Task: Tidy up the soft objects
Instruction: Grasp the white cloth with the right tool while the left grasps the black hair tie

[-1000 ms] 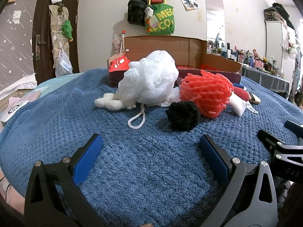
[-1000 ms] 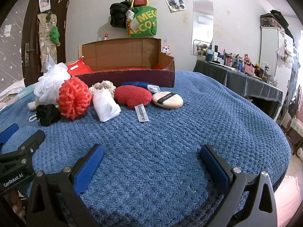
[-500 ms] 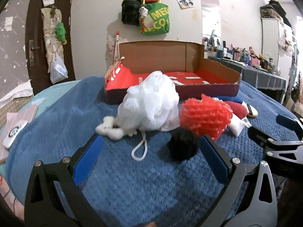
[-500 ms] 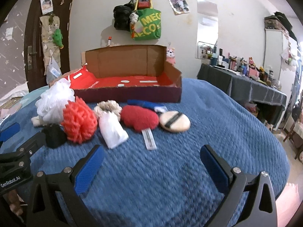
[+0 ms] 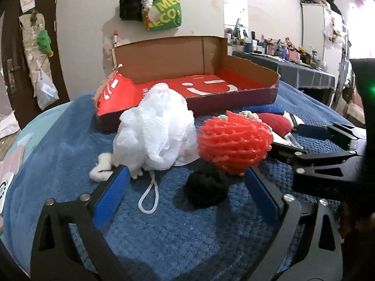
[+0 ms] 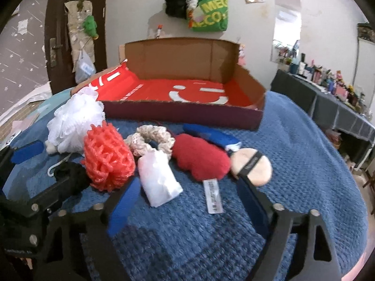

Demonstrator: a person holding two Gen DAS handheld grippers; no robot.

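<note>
Soft objects lie in a row on the blue blanket in front of an open cardboard box with a red floor. A white mesh puff, a black fuzzy ball and a red mesh puff sit just ahead of my open, empty left gripper. My open, empty right gripper hovers before a white pouch, a red plush pad, a cream scrunchie, a tan powder puff and a blue item.
The box stands behind the objects, empty inside. A grey-draped table with several small items is at the right. A door and hanging bags are on the far wall.
Both grippers have risen and moved forward toward the row of objects. The box floor now shows. Both stay open and empty.
</note>
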